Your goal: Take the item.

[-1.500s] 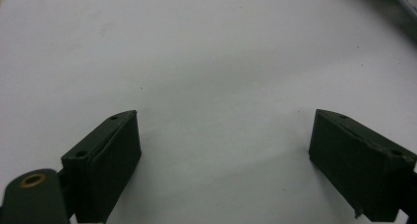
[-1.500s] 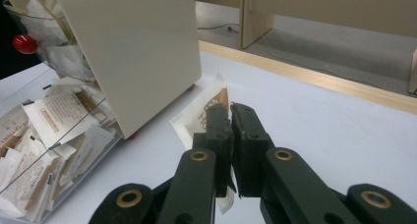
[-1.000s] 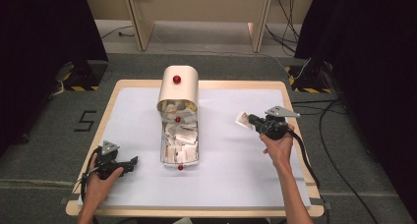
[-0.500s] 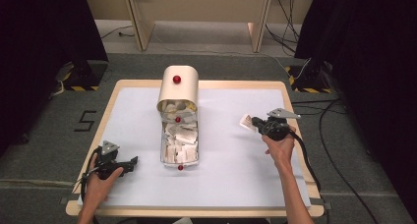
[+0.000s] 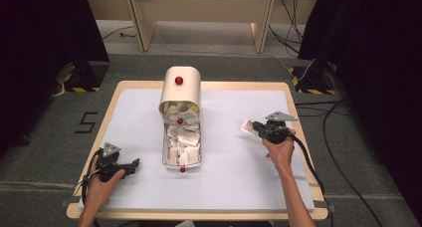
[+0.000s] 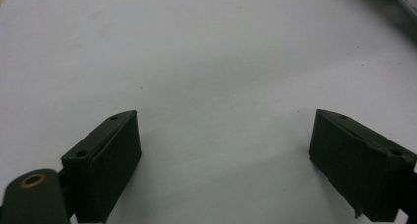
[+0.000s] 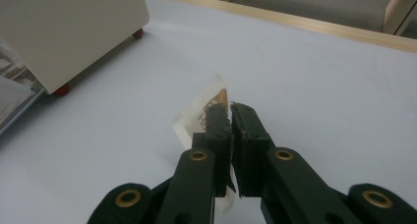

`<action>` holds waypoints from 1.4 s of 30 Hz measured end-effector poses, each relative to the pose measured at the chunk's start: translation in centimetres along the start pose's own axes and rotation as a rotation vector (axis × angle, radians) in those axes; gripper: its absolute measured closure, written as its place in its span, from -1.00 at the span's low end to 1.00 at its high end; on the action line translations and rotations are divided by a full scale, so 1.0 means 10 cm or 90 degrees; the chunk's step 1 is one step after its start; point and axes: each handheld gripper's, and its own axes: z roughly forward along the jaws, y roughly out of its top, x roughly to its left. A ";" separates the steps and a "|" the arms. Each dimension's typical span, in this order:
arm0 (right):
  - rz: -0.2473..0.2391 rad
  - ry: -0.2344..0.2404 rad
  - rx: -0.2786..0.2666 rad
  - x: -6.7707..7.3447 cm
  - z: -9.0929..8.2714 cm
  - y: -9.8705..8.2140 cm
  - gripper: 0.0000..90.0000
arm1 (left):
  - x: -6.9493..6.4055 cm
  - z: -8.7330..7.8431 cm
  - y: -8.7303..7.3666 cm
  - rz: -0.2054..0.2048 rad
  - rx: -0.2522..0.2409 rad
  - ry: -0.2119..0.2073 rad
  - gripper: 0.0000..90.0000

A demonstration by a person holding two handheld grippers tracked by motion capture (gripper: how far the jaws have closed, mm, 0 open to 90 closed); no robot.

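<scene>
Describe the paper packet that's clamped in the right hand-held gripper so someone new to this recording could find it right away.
Start at the beige box with the open drawer of packets mid-table, then look right to the right hand-held gripper. The small white packet with brown print is pinched between its shut jaws. Unlike the packets heaped in the drawer, it is alone, held above the white table.

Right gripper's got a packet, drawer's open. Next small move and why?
Probably carry the packet left toward the open drawer. The right gripper is shut on it, held off the white mat to the drawer's right. The drawer, already heaped with similar packets, sits pulled out from the beige box. The left gripper rests open, holding nothing.
</scene>
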 end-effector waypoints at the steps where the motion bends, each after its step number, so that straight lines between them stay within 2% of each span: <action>1: 0.000 0.000 0.000 0.00 0.00 0.00 0.92 | 0.00 0.00 0.00 0.000 0.000 0.000 -0.75; 4: -0.005 -0.003 0.002 -0.02 0.01 -0.02 0.92 | 0.00 0.00 0.00 0.000 0.000 0.000 -0.75; 12: 0.010 0.000 0.024 -0.07 0.08 -0.10 0.91 | 0.00 0.00 0.00 0.000 0.000 0.000 -0.75; 23: 0.005 -0.001 0.031 -0.06 0.10 -0.12 0.91 | 0.00 0.00 0.00 0.000 0.000 0.000 -0.75; 36: 0.013 -0.009 0.047 -0.12 0.15 -0.19 0.89 | 0.00 0.00 0.00 0.000 0.000 0.000 -0.75; 42: 0.018 -0.016 0.055 -0.15 0.18 -0.21 0.80 | 0.00 0.00 0.00 0.000 0.000 0.000 -0.75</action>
